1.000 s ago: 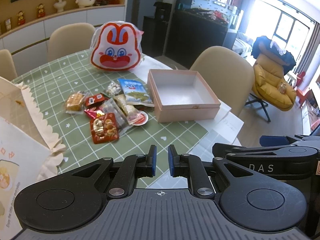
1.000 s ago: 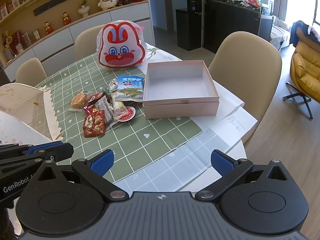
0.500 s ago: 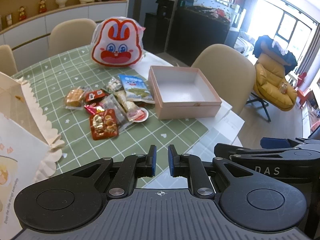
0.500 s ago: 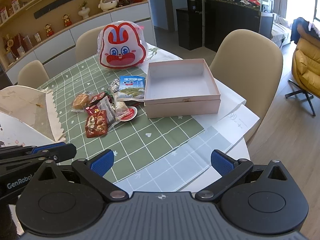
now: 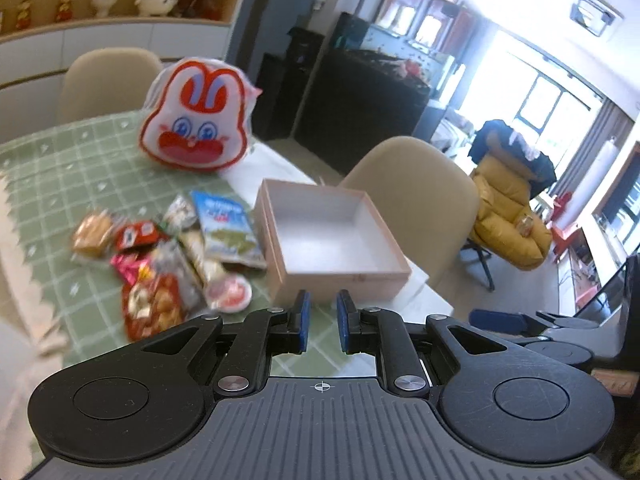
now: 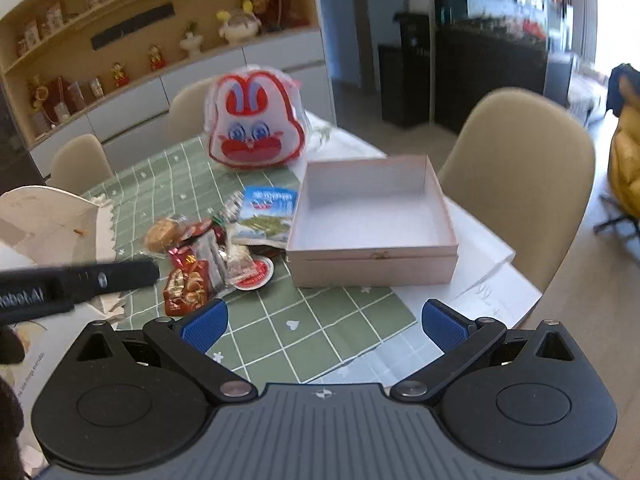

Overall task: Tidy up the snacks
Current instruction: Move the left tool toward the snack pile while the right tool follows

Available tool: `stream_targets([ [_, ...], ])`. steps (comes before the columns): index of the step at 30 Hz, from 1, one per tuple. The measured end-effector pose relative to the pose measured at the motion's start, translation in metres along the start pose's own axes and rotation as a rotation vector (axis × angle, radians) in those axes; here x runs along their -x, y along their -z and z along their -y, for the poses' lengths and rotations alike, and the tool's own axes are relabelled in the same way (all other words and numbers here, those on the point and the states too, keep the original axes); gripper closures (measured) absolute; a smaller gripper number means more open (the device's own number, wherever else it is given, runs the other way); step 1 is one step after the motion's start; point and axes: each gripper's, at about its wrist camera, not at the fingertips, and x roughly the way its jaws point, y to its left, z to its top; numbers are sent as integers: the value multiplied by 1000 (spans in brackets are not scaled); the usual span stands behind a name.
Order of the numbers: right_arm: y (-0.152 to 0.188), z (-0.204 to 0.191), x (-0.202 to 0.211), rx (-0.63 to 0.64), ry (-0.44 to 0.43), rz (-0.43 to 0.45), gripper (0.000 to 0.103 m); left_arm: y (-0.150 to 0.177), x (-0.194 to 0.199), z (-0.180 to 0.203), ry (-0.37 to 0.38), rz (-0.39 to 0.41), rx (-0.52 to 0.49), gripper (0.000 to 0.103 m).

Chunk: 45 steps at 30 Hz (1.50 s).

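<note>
From my station, the left gripper [image 5: 322, 322] hangs above the near edge of the table, its blue pads drawn close with only a narrow slit between them and nothing held. I record it as closed and empty. The right gripper [image 6: 323, 326] hangs over the green checked tablecloth [image 6: 320, 332], its blue pads spread wide apart and holding nothing.

The snack pile [image 6: 212, 248] lies on the tablecloth just left of the pink box [image 6: 372, 268]. In it I note:
- a blue-and-white packet [image 6: 266, 210] at the far side, touching the box's left wall;
- a round red-and-white sealed cup [image 6: 252, 272] at the near right of the pile, near the box's front left corner;
- a red bag of mixed pieces [image 6: 186, 290] at the near left;
- a wrapped golden bun [image 6: 162, 232] at the far left.
The other wrappers overlap and I cannot separate them.

The pink box stands open, its white interior bare, partly on the tablecloth and partly on white paper [image 6: 480, 276]. A rabbit-face bag [image 6: 256, 124] stands upright behind the snacks. A white scalloped carton [image 6: 52, 220] sits at the left edge of the table. Beige chairs [image 6: 520, 168] surround the table. The left wrist view is blurred at the snacks.
</note>
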Motion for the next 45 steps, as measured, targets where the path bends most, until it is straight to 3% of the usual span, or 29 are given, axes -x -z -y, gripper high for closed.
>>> stream_targets([
  [4,-24,8,-26,22,63,-21,0,-2,-35,-25,-83,-18,21,86],
  [6,-34,8,-34,72,108,7,0,-4,-51,-44,-187,-44,44,86],
  [8,-41,10,-44,107,127,24,0,-5,-62,-68,-255,-8,62,86],
  [14,-39,14,-85,110,36,-62,0,-16,-92,-136,-427,127,21,86],
  [17,-24,18,-105,119,-14,-144,0,-39,-108,-158,-511,128,-25,86],
  [20,-7,22,-121,129,-47,-212,0,-60,-131,-183,-499,67,-5,84],
  [25,3,29,-138,131,-84,-271,0,-67,-171,-212,-503,-134,-18,79],
  [30,-5,28,-133,159,-159,-239,0,-65,-172,-223,-514,-134,37,78],
  [35,-17,-2,-126,245,-243,-194,0,-61,-158,-222,-462,-193,61,78],
  [41,-18,-46,-131,301,-306,-187,0,-18,-123,-212,-321,-299,166,80],
  [45,-35,-87,-135,353,-354,-141,0,32,-71,-188,-255,-210,315,80],
])
